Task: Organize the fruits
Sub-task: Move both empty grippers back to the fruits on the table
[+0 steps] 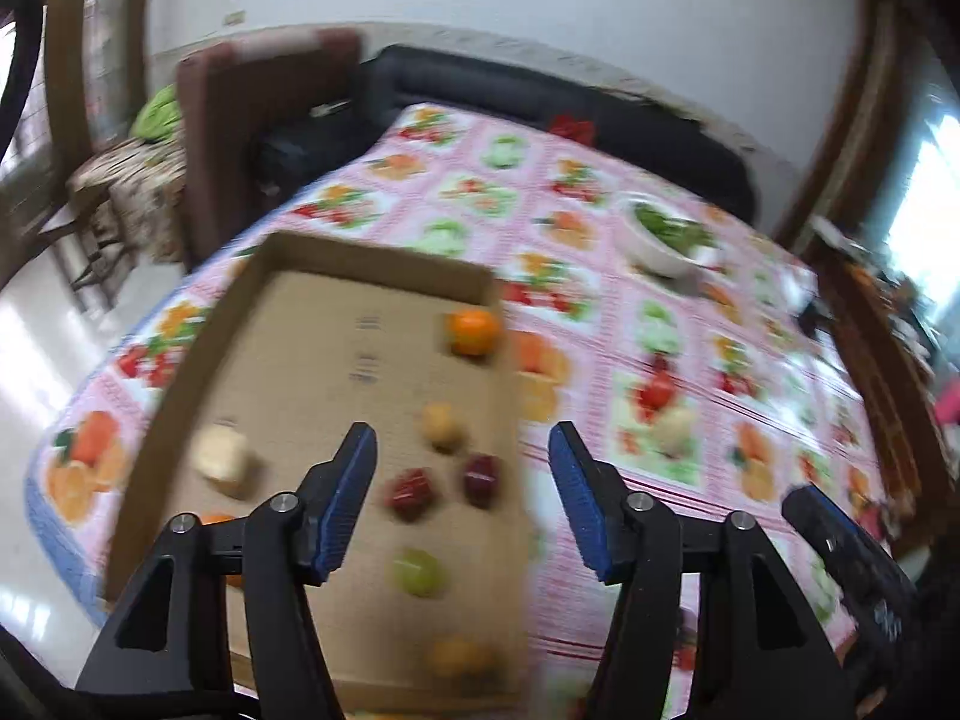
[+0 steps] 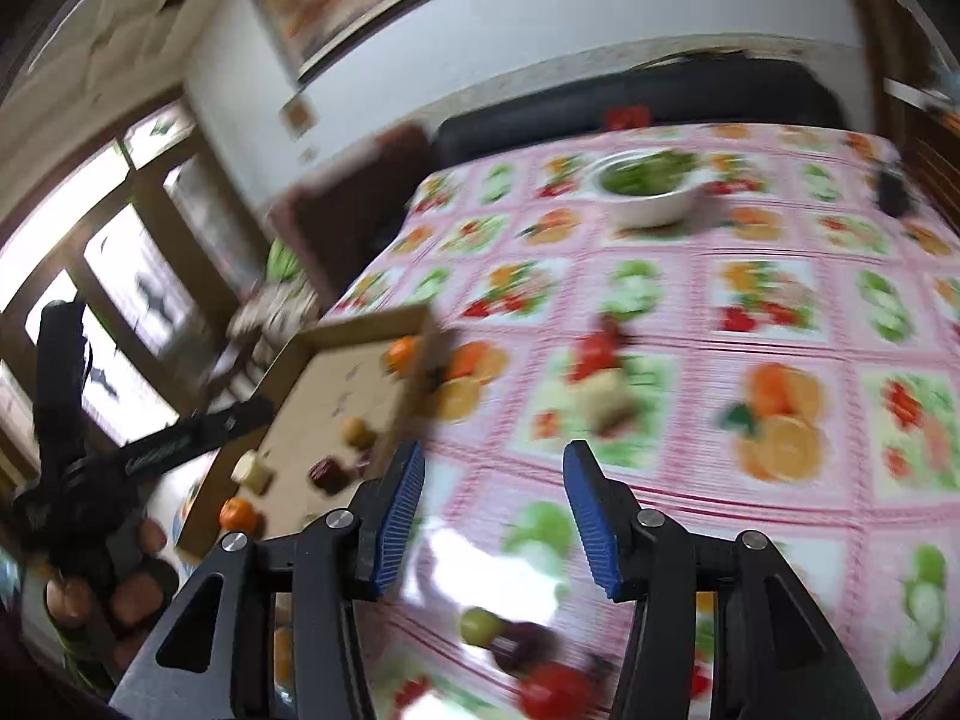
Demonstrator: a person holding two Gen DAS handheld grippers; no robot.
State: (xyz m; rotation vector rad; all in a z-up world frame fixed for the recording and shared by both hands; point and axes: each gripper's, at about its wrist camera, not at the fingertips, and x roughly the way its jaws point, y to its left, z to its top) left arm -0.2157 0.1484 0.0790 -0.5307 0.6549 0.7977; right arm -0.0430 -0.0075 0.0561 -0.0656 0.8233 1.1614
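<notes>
Both claws, left claw (image 1: 462,498) and right claw (image 2: 492,516), spread and empty. Cardboard tray (image 1: 282,258) already holds several fruits (image 1: 474,330); a few loose fruits (image 2: 480,627) left on the tabletop (image 2: 780,540).

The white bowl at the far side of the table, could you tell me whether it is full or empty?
Not empty: the white bowl holds something green, visible above its rim in both views. Blur hides what it is.

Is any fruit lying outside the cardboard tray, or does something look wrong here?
Yes. In the right wrist view a green fruit, a dark one and a red one lie on the tablecloth, outside the cardboard tray. Nothing looks spilled or damaged, though blur hides detail.
</notes>
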